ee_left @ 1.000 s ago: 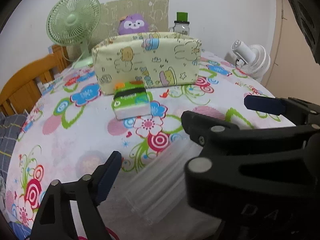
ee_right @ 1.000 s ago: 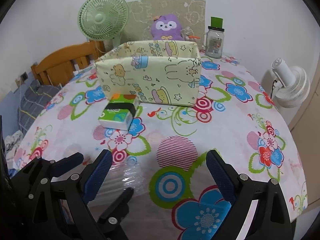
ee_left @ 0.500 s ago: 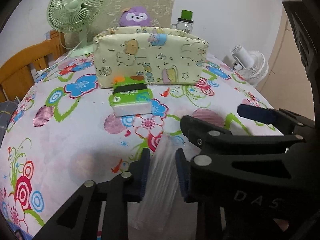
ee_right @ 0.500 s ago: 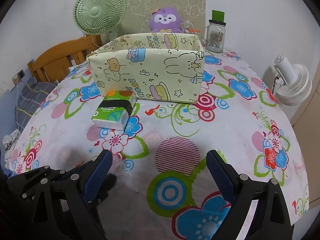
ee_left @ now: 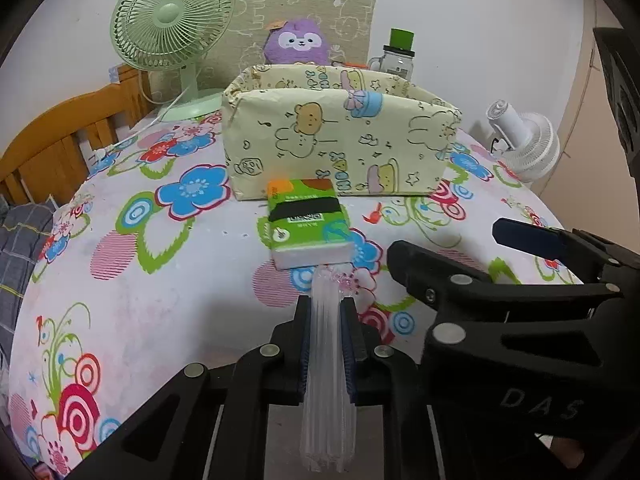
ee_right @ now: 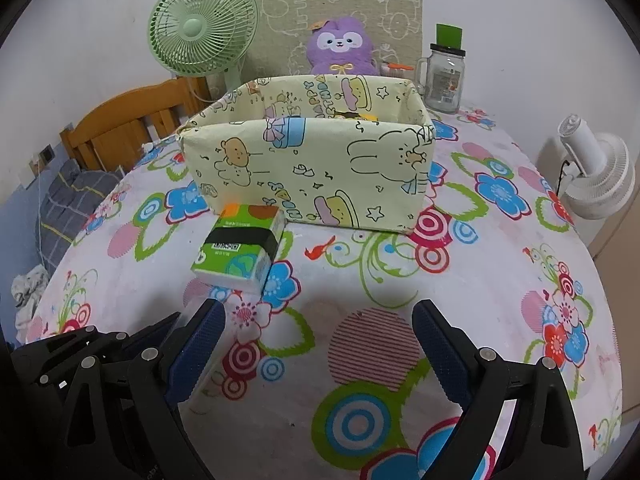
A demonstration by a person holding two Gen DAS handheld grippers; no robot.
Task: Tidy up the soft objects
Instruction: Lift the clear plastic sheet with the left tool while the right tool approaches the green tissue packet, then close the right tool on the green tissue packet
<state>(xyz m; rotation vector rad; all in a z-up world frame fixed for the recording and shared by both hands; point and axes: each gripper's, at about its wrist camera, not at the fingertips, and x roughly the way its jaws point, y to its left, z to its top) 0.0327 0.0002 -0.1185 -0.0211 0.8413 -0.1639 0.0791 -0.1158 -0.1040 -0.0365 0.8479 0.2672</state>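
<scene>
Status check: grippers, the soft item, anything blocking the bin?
Left gripper shut on clear plastic pack. Right gripper open, empty. Tissue pack sits between gripper and fabric bin.

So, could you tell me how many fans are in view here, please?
2: a green fan stands on the table's far left, behind the fabric box; a white fan sits off the table's right edge. Others may be hidden.
</scene>
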